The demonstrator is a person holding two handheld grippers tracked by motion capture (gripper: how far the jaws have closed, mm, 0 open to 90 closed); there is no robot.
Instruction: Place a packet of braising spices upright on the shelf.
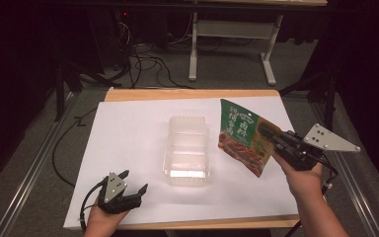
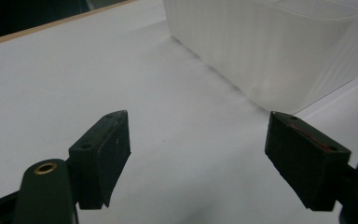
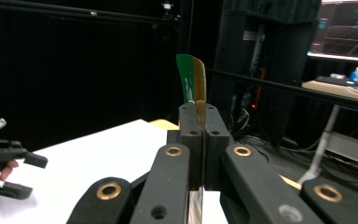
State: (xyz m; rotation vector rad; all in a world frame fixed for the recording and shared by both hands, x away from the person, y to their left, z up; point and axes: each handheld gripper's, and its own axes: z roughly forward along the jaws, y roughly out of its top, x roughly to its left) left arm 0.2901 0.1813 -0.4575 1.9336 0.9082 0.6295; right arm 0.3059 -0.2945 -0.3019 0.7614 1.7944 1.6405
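Both hands low, R (image 1: 303,180) tilted.

Clear plastic container (image 1: 187,150) on white table (image 1: 128,133), monitor (image 3: 347,28) beyond

Your left claw (image 1: 131,186) rests low at the near left, jaws spread wide apart; your right claw (image 1: 266,134) is raised, jaws clamped tight together.

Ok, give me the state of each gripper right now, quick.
Left gripper: open, nothing between its jaws, near the clear plastic container.
Right gripper: shut on the green snack pouch, held up above the table.
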